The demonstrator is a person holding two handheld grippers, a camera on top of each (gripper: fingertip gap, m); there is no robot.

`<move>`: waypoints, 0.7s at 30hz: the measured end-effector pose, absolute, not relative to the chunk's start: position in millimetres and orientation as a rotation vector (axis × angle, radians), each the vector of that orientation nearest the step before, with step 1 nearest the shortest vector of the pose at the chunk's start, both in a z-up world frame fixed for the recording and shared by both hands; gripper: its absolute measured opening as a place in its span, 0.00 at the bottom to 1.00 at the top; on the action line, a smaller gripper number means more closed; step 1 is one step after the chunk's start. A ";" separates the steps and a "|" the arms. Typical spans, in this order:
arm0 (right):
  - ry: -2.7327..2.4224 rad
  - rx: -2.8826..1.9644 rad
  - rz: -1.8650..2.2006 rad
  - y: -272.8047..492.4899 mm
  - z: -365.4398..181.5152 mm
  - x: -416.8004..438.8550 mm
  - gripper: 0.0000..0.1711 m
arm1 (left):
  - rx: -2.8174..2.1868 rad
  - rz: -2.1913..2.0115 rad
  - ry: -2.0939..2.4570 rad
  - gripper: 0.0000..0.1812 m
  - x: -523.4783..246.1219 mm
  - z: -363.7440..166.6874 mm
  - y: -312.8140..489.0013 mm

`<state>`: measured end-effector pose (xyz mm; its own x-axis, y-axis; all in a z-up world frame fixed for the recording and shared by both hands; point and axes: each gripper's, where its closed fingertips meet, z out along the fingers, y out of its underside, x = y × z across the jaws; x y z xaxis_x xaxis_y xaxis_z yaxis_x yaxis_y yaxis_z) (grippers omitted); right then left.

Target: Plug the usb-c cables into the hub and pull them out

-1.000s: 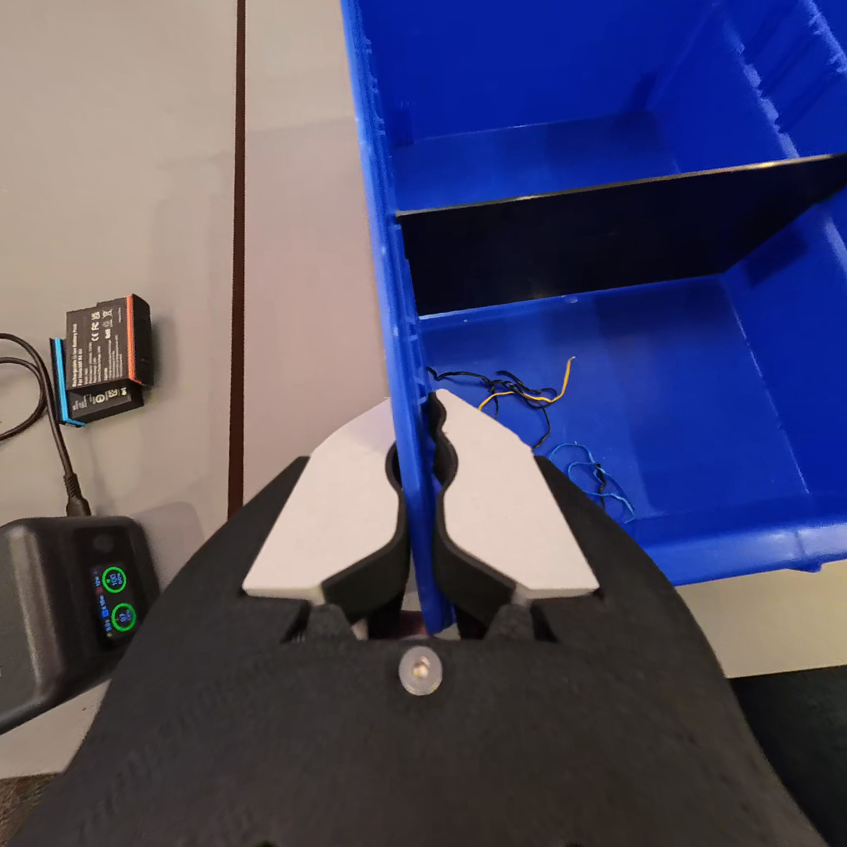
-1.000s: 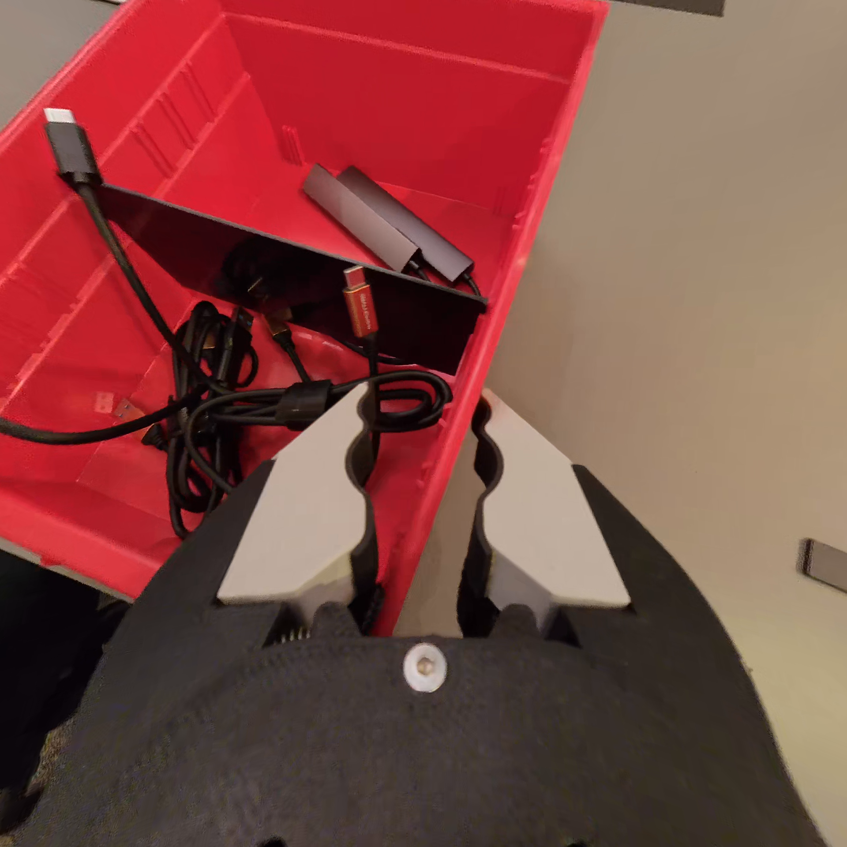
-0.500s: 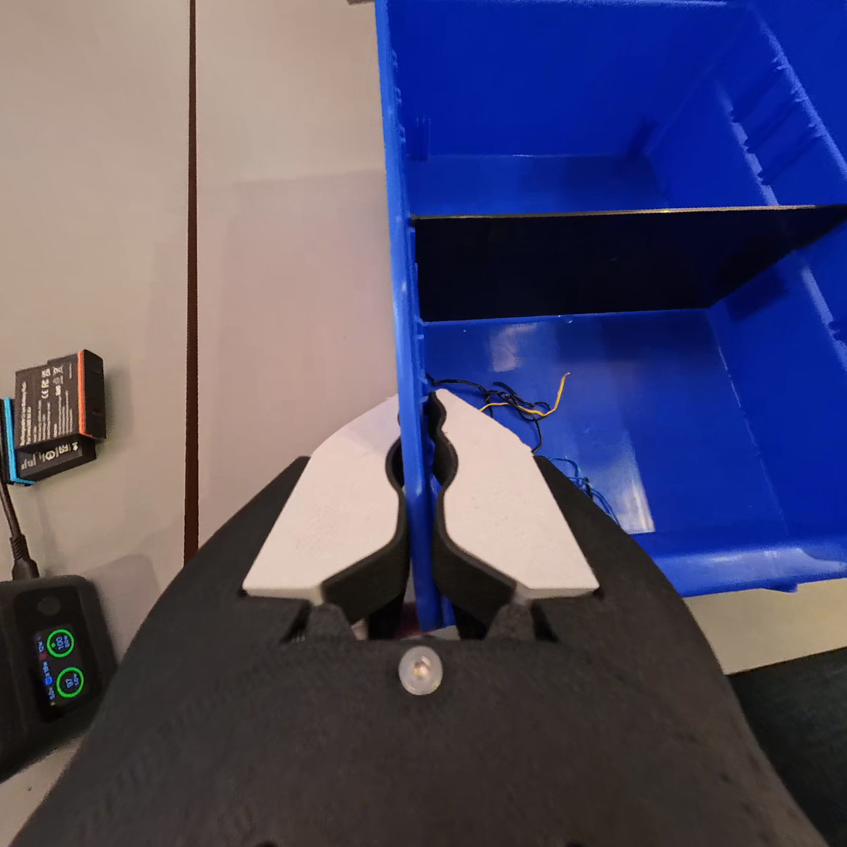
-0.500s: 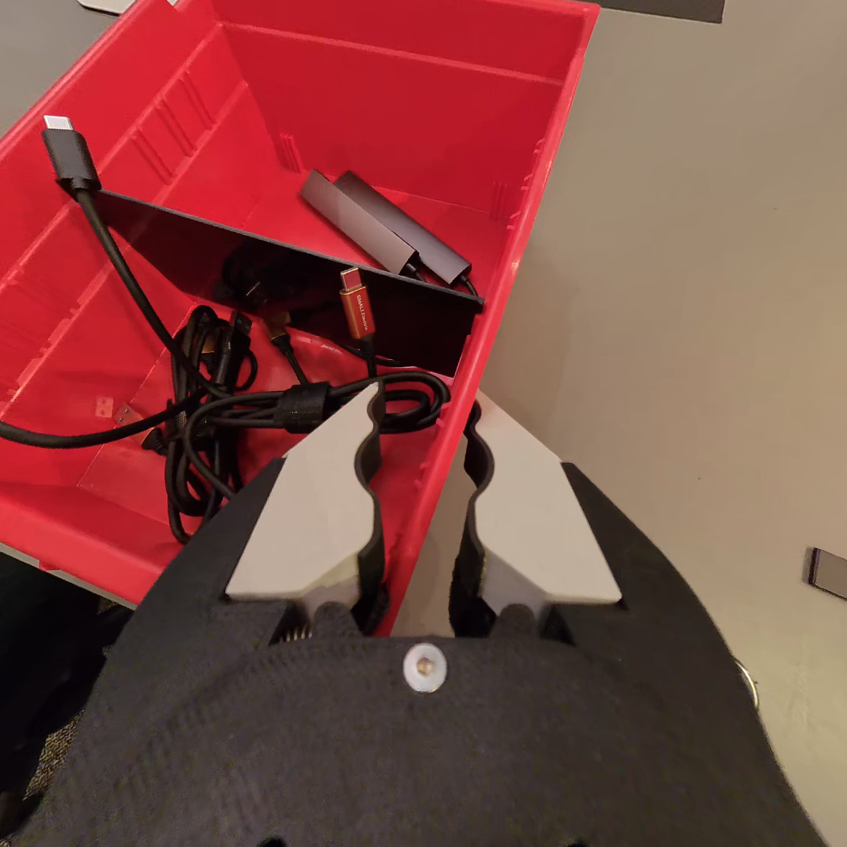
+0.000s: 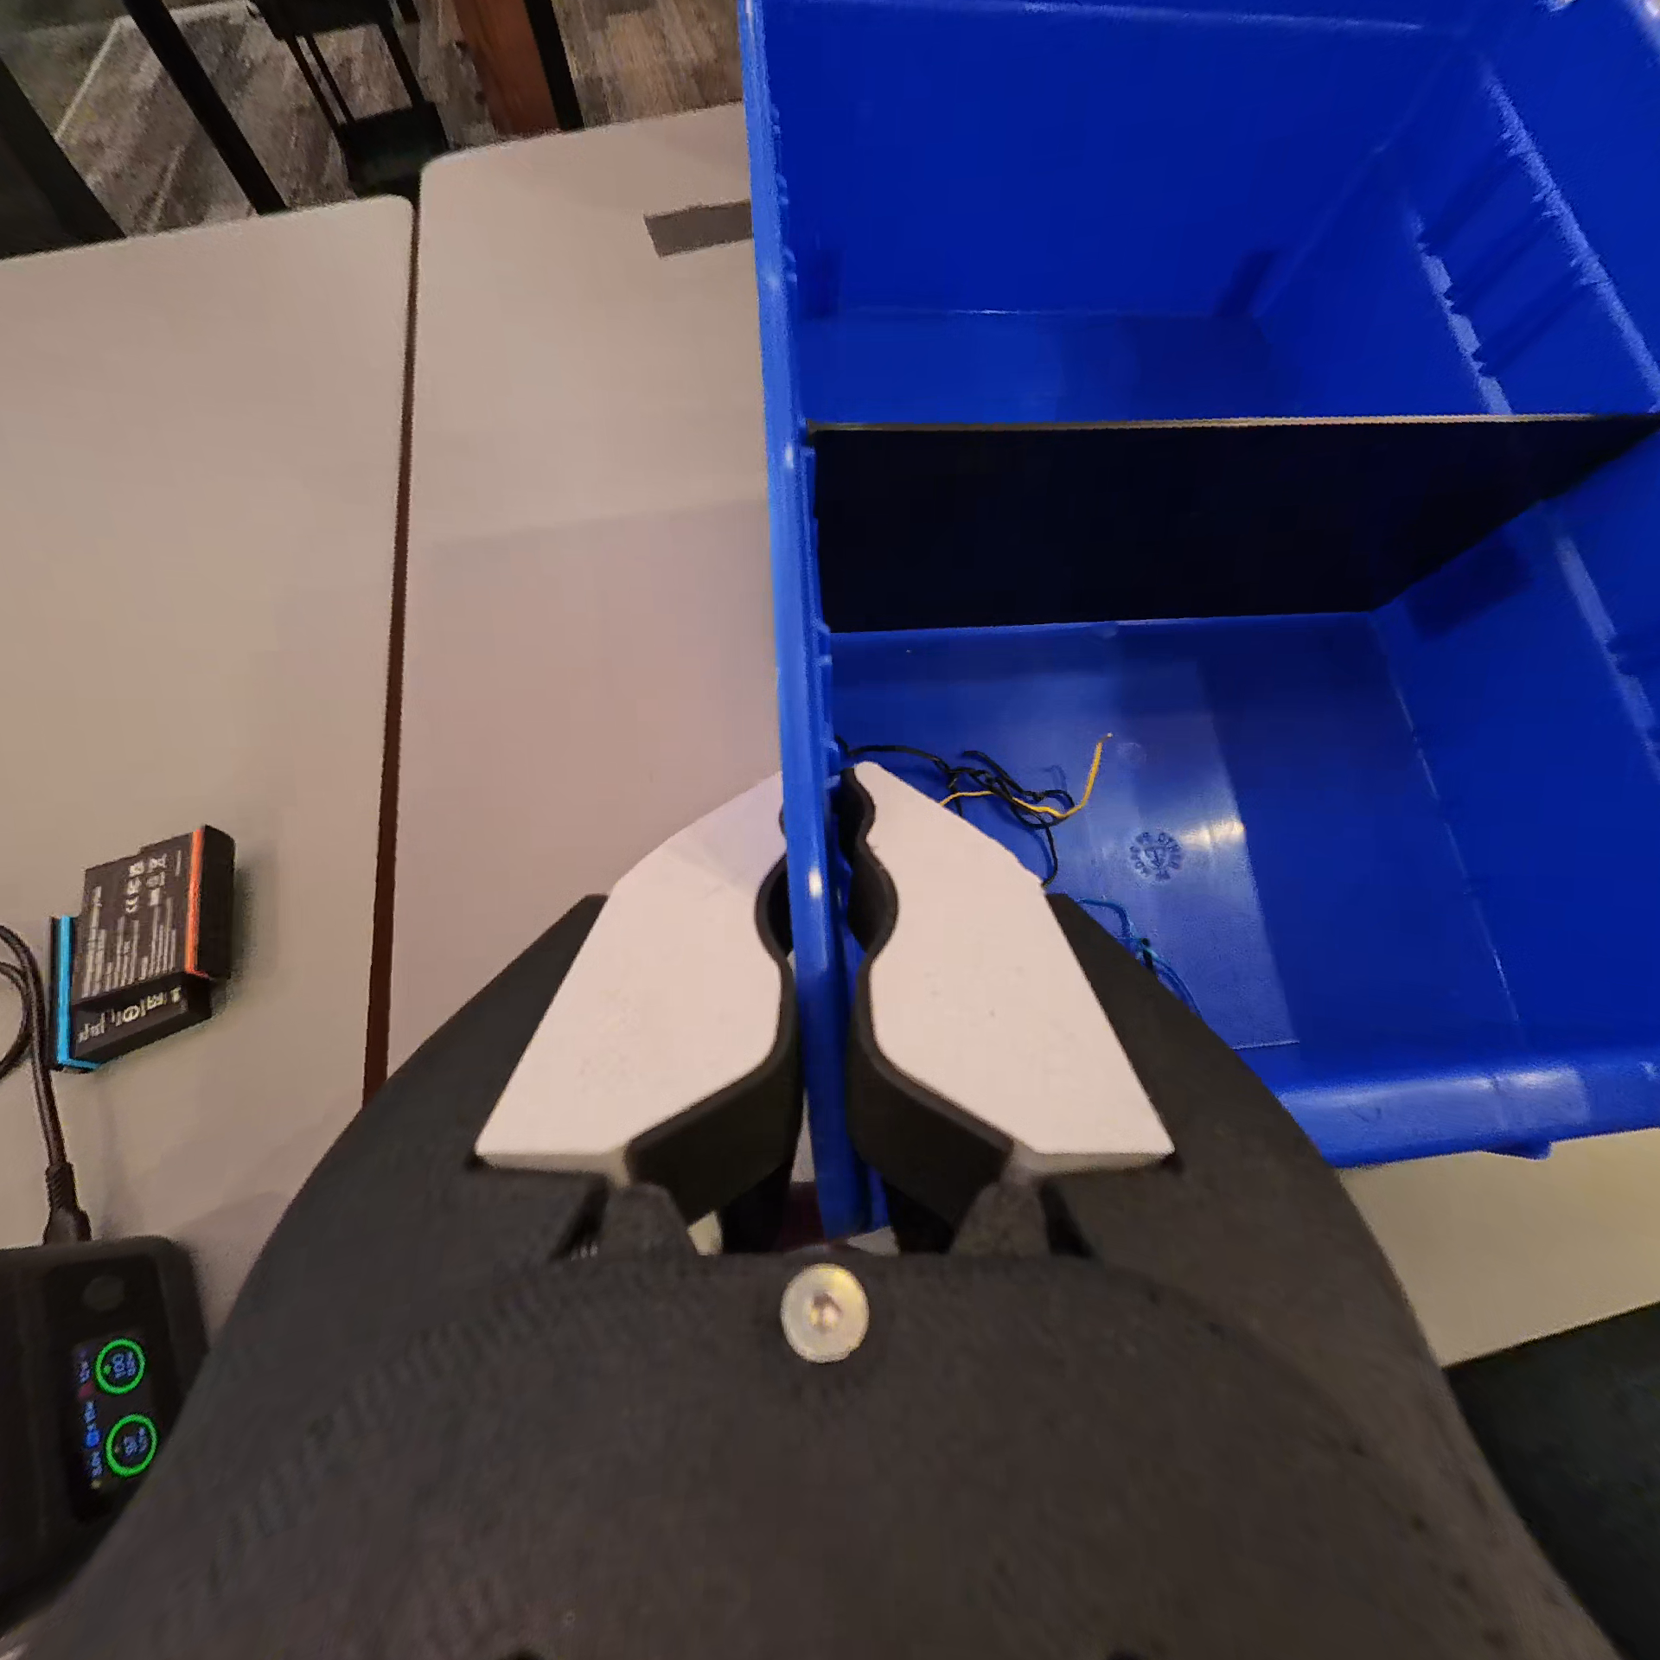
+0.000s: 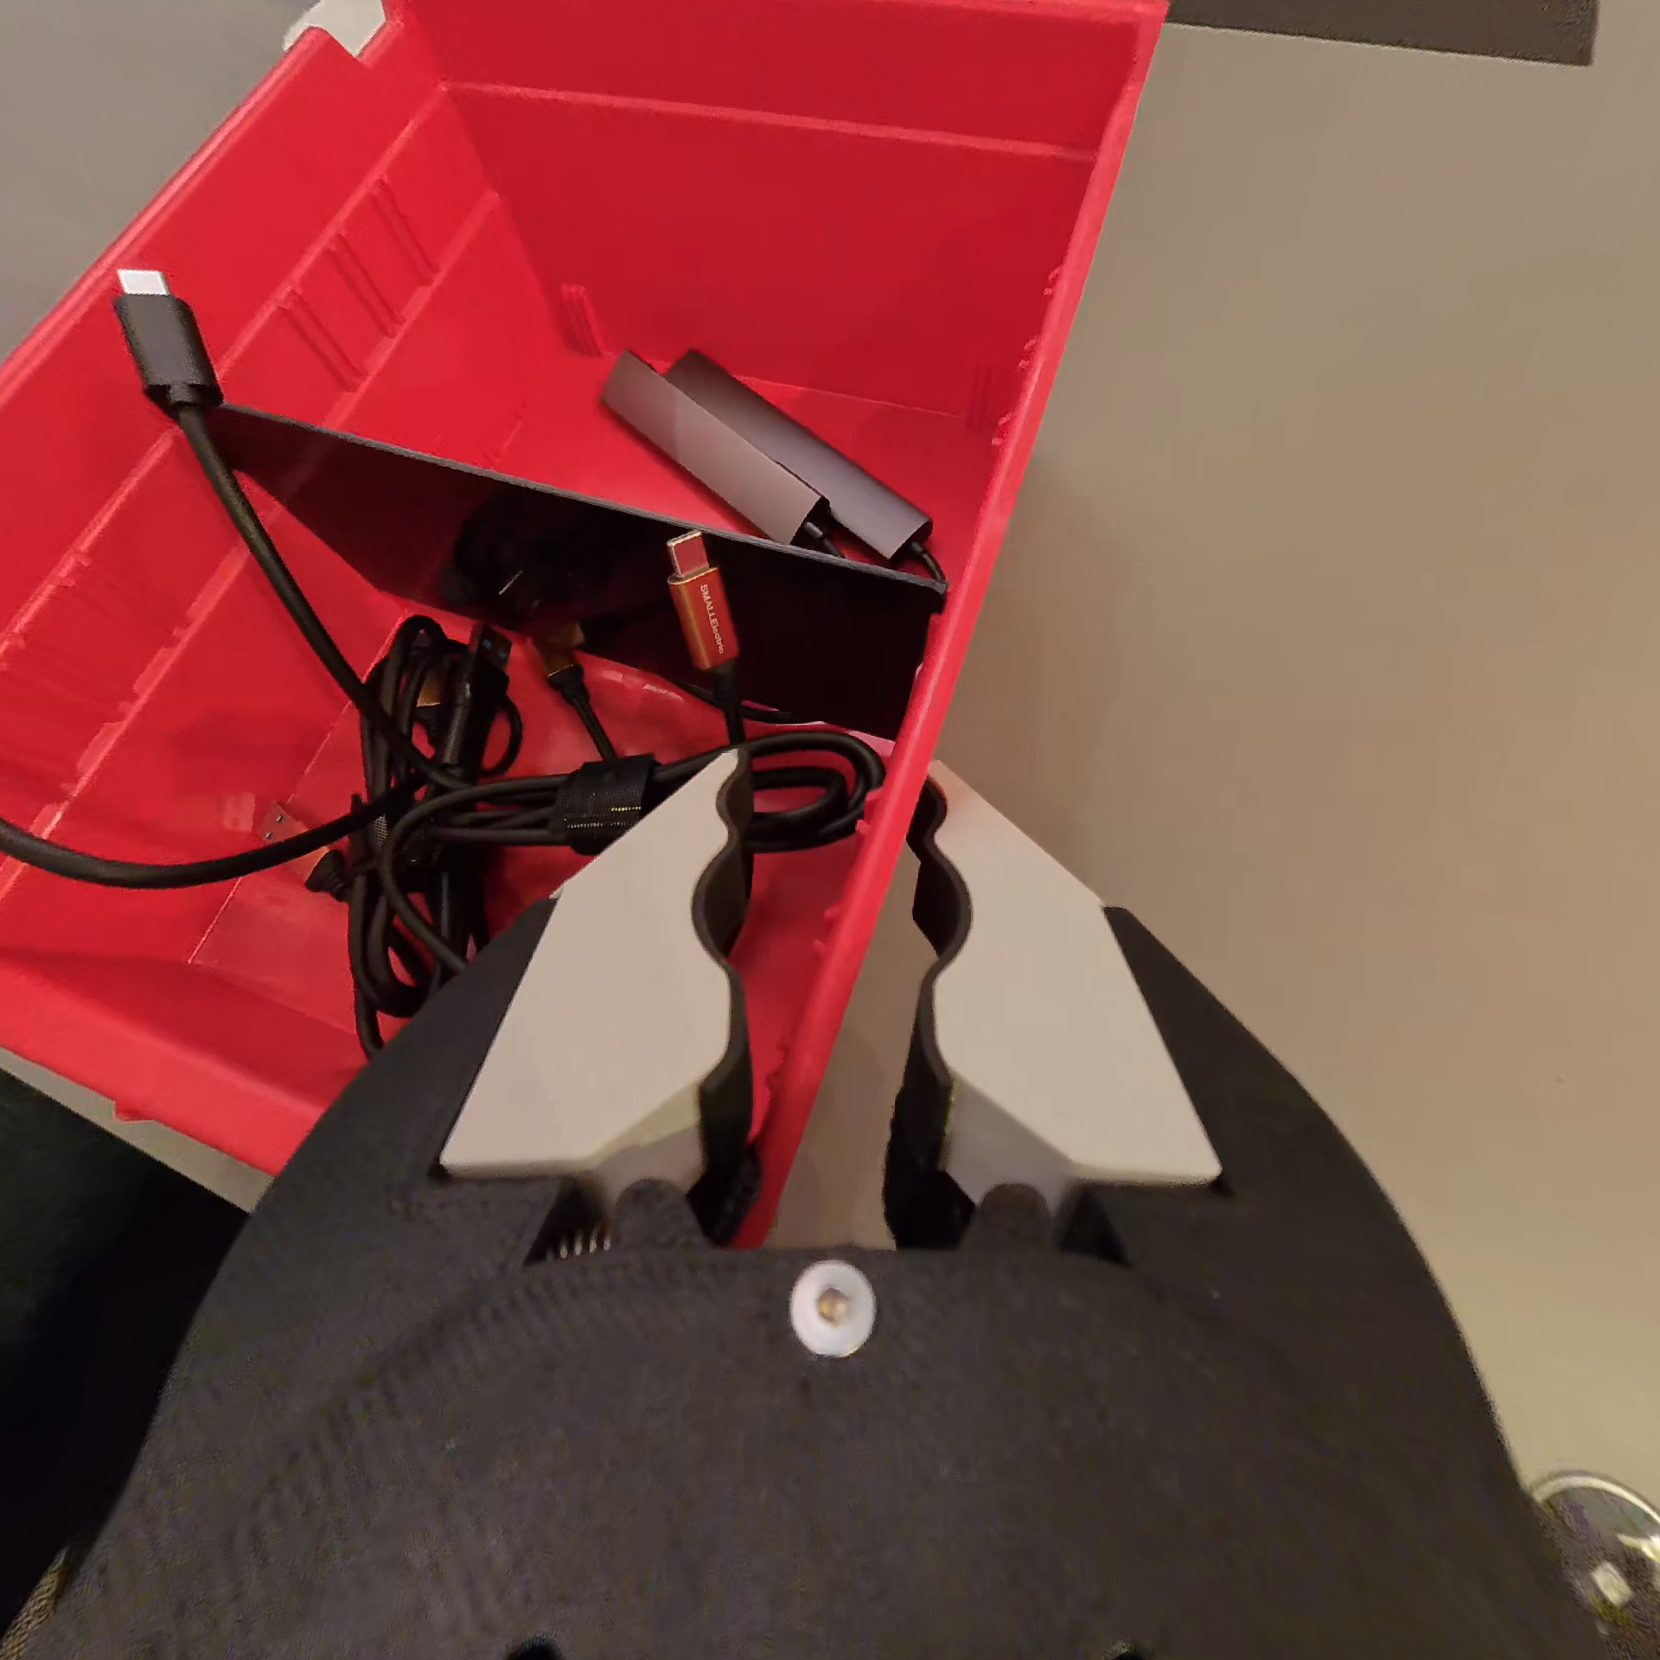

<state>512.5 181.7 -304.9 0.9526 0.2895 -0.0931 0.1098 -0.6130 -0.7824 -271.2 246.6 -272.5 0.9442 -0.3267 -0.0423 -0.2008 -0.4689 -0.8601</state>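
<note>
1. Left gripper (image 5: 813,790): jaws clamped on the left wall of the blue bin (image 5: 1302,1132), one finger inside, one outside.
2. Thin loose wires (image 5: 1015,790) lie on that bin's floor.
3. Right gripper (image 6: 831,790): jaws partly apart, straddling the red bin (image 6: 1060,377) right wall, not pinching it.
4. In the red bin, two hubs (image 6: 763,449) lie behind the black divider (image 6: 575,530); the cables (image 6: 467,808) lie coiled before it.
5. Batteries (image 5: 144,943) rest on the tabletop (image 5: 575,539).

I see print on the camera batteries (image 5: 148,943), the charger's lit screen (image 5: 117,1410) and the copper USB-C plug (image 6: 703,613).
</note>
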 end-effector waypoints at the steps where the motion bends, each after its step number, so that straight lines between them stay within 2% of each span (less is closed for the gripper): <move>1: -0.284 -2.229 0.270 184.1 -304.9 507.0 0.18 | -2.060 -0.157 0.371 0.02 -270.6 -269.5 246.7; 8: -0.321 -2.221 0.354 205.0 -304.8 451.4 0.22 | -1.981 -0.191 0.307 0.02 -270.9 -244.6 242.8; 19: -0.421 -2.153 0.593 233.3 -299.4 303.2 0.37 | -1.874 -0.215 0.218 0.02 -285.2 -206.6 228.4; 21: -0.429 -2.140 0.654 236.2 -298.9 270.7 0.43 | -1.862 -0.215 0.199 0.02 -290.7 -201.7 226.4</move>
